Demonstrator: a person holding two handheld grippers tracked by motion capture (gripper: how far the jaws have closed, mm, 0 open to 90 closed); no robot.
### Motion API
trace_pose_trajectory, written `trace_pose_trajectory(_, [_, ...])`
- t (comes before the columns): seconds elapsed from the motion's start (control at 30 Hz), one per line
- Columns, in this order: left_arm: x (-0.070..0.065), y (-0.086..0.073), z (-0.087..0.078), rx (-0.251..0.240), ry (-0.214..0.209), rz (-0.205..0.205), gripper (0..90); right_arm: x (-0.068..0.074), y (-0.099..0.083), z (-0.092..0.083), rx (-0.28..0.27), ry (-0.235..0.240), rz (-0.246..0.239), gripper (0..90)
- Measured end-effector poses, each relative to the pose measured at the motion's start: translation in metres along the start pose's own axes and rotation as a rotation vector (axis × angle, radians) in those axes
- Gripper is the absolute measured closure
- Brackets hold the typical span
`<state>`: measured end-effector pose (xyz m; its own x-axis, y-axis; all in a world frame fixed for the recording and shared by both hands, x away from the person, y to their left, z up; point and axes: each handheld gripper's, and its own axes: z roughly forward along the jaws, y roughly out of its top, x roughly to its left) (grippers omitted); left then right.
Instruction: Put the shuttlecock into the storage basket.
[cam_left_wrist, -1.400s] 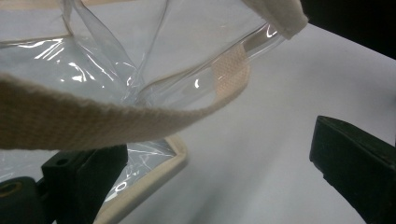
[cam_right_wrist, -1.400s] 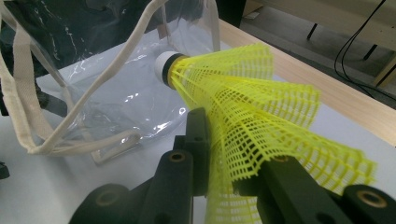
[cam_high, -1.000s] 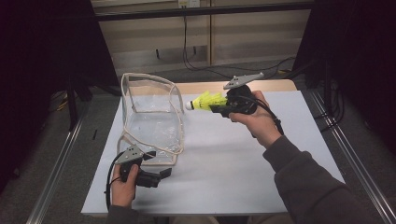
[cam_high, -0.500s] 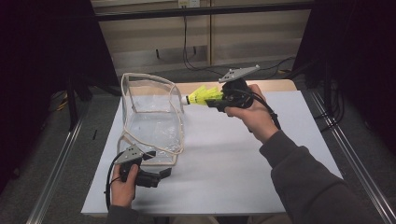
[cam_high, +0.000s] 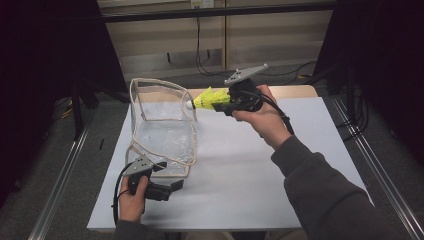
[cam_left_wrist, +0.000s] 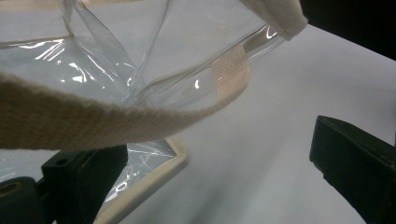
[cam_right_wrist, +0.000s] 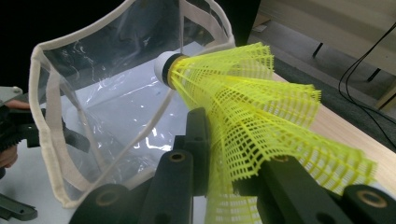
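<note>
A clear plastic bag (cam_high: 162, 131) with cream webbing trim stands open-topped on the white table (cam_high: 240, 170), left of centre. My right gripper (cam_high: 221, 102) is shut on the skirt of a yellow mesh shuttlecock (cam_high: 206, 97). It holds the shuttlecock in the air, white cork pointing at the bag's upper right rim. In the right gripper view the shuttlecock (cam_right_wrist: 252, 98) sits between the jaws of that gripper (cam_right_wrist: 233, 144), with the bag (cam_right_wrist: 93, 84) just beyond. My left gripper (cam_high: 175, 186) rests open at the bag's near corner. Its view shows the bag's strap (cam_left_wrist: 93, 121) across the wide-apart jaws of the left gripper (cam_left_wrist: 219, 177).
A wooden strip (cam_high: 295, 91) runs along the table's back edge. Metal rails (cam_high: 370, 165) flank the table on both sides. Cables (cam_high: 200, 55) lie on the floor behind. The table's right half is bare white surface.
My right hand has lifted the shuttlecock a little and carried it left, closer to the bag's top rim. The left gripper and the bag have stayed where they were.
</note>
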<state>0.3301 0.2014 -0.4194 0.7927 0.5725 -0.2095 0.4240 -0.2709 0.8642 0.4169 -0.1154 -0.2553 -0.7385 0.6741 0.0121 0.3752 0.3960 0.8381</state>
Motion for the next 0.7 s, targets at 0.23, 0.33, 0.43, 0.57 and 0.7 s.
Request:
trace_pose_trajectory(0.23, [0.000, 0.000, 0.000, -0.001, 0.000, 0.000, 4.1, 0.008, 0.010, 0.007, -0.004, 0.013, -0.010, 79.9])
trace_pose_trajectory(0.33, [0.000, 0.000, 0.000, -0.002, -0.002, 0.000, 4.1, 0.011, 0.013, 0.010, -0.003, 0.017, -0.013, 79.9])
trace_pose_trajectory(0.43, [0.000, 0.000, 0.000, 0.000, -0.001, 0.000, 4.1, 0.014, 0.016, 0.013, 0.001, 0.020, -0.019, 79.9])
trace_pose_trajectory(0.57, [0.000, 0.000, 0.000, 0.000, -0.003, 0.001, 4.1, 0.019, 0.018, 0.016, 0.004, 0.022, -0.026, 79.9])
trace_pose_trajectory(0.7, [0.000, 0.000, 0.000, -0.001, -0.003, 0.003, 4.1, 0.022, 0.020, 0.020, 0.009, 0.028, -0.033, 79.9])
